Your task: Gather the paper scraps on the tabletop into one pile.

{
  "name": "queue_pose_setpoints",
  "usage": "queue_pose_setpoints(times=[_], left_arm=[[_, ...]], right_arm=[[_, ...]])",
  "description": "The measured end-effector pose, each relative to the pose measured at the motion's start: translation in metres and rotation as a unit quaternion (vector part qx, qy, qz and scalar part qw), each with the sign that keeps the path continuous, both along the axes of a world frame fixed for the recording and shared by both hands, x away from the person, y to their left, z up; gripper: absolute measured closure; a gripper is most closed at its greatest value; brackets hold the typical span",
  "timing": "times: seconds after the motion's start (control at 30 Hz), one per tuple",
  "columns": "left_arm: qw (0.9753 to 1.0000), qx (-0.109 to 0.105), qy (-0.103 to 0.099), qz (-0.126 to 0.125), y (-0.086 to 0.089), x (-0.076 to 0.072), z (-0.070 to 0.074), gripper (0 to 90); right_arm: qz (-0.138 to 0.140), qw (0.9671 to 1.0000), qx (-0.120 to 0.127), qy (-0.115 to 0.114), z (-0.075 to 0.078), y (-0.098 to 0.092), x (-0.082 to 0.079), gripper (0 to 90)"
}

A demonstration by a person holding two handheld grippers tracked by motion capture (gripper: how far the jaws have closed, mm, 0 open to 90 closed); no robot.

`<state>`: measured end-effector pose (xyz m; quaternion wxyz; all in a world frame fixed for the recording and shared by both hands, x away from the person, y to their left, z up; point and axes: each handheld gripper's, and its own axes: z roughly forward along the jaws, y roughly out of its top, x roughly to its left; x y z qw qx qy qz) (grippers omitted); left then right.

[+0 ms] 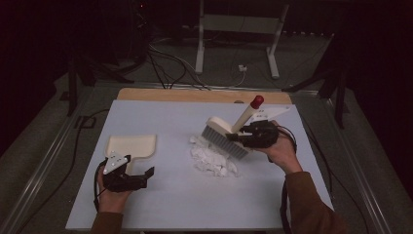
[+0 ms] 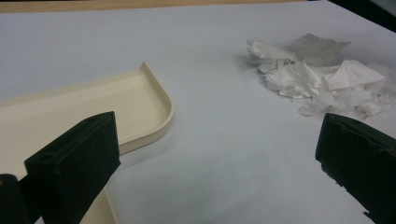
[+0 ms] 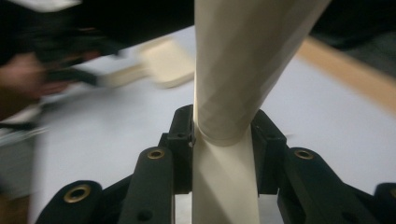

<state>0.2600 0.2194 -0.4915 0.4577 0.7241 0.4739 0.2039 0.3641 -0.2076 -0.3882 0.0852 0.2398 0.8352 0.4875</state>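
High view shows my right gripper [image 1: 242, 137] clamped on the brush [image 1: 226, 136] by its cream handle, which slants up and away to a red tip; the right gripper view confirms both jaws pressed against the handle [image 3: 224, 177]. Bristles rest at the far-right edge of the paper scraps [image 1: 212, 160], so the pile lies toward the left of the brush head. My left gripper [image 1: 146, 174] stands with its jaws spread wide and holding nothing, just beside the dustpan [image 1: 132, 146], with 1 jaw over its handle end in the left gripper view. Dustpan [image 2: 93, 100] sits left of the scraps [image 2: 317, 77], bare table [image 1: 170, 195] between. I judge nothing blocks a leftward sweep, but the pan is not yet gripped.
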Motion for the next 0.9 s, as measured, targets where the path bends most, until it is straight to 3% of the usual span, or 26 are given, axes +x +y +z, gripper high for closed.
queue_pose_setpoints(times=[0.13,0.2,0.3,0.57,0.77,0.9], left_arm=[[1.0,-0.002,0.001,-0.001,-0.001,0.0,0.0,0.7],[1.0,-0.001,0.001,-0.002,-0.001,0.0,0.0,0.7],[1.0,-0.001,0.001,-0.003,-0.001,0.0,0.0,0.7],[1.0,-0.006,0.002,-0.002,0.001,0.0,0.0,0.7],[1.0,-0.006,0.003,-0.005,-0.001,0.0,-0.001,0.7],[1.0,-0.004,0.003,-0.008,-0.001,0.0,-0.001,0.7]], right_arm=[[-0.061,0.9967,-0.041,-0.034,-0.003,0.003,0.016,67.4],[-0.073,0.9954,-0.053,-0.034,-0.007,0.007,0.025,67.4],[-0.08,0.9925,-0.078,-0.051,-0.015,0.017,0.036,67.4],[-0.068,0.9844,-0.14,-0.082,-0.034,0.049,0.059,67.4],[-0.064,0.9801,-0.159,-0.101,-0.049,0.07,0.068,67.4],[-0.036,0.9777,-0.179,-0.105,-0.061,0.082,0.07,67.4]])
